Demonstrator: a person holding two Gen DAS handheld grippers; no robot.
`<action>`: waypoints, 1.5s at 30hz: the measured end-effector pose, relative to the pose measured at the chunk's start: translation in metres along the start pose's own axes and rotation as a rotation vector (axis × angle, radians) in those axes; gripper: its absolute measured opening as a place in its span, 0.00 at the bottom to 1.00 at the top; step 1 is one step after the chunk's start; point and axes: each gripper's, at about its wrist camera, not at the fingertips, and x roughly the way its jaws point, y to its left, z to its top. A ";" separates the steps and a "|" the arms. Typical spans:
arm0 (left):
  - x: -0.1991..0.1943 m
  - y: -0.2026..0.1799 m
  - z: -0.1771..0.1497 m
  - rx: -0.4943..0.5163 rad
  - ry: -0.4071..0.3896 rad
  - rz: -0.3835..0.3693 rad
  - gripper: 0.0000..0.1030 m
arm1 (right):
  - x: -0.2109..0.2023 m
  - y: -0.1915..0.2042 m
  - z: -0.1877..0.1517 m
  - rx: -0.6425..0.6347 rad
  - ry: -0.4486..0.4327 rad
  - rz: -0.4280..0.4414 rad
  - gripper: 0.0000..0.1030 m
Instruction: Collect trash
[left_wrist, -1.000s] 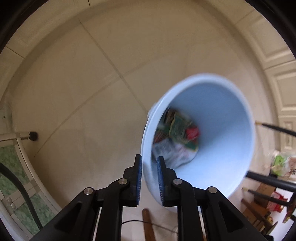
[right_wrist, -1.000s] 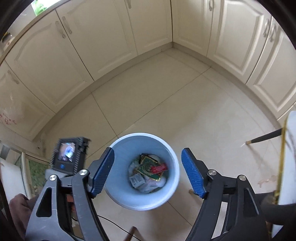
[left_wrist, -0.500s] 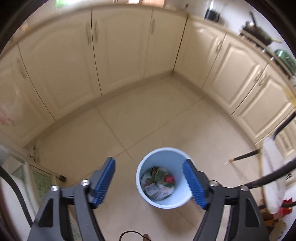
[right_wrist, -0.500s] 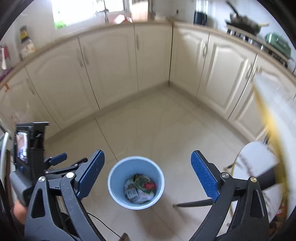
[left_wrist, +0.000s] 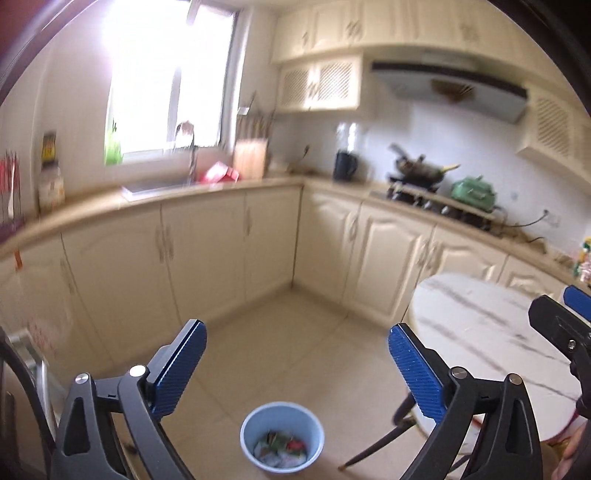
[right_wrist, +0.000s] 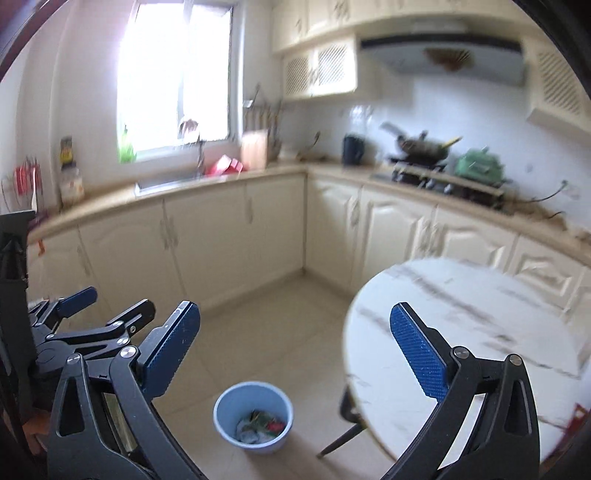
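A light blue bin (left_wrist: 282, 435) stands upright on the tiled floor, far below, with several crumpled wrappers (left_wrist: 282, 448) inside. It also shows in the right wrist view (right_wrist: 253, 416), with the wrappers (right_wrist: 260, 428) in it. My left gripper (left_wrist: 297, 369) is open and empty, held high above the bin. My right gripper (right_wrist: 295, 354) is open and empty too, at a similar height. The left gripper (right_wrist: 74, 306) shows at the left of the right wrist view.
A round white marble table (right_wrist: 461, 325) on dark legs stands to the right of the bin; it shows in the left wrist view (left_wrist: 491, 339). Cream cabinets (left_wrist: 207, 251) and a counter with a sink (left_wrist: 155, 186) and a stove (left_wrist: 417, 188) line the walls.
My left gripper let go of the bin's rim and opened wide. Both grippers rose and tilted up from the floor, so the bin looks small and the kitchen walls show.
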 end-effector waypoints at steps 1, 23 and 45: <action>-0.021 -0.006 0.000 0.010 -0.025 -0.014 0.97 | -0.013 -0.003 0.003 0.002 -0.014 -0.008 1.00; -0.290 0.011 -0.061 0.125 -0.368 -0.098 0.99 | -0.228 -0.038 0.044 0.030 -0.317 -0.173 1.00; -0.289 0.011 -0.034 0.068 -0.344 -0.053 0.99 | -0.252 -0.032 0.044 0.042 -0.351 -0.187 1.00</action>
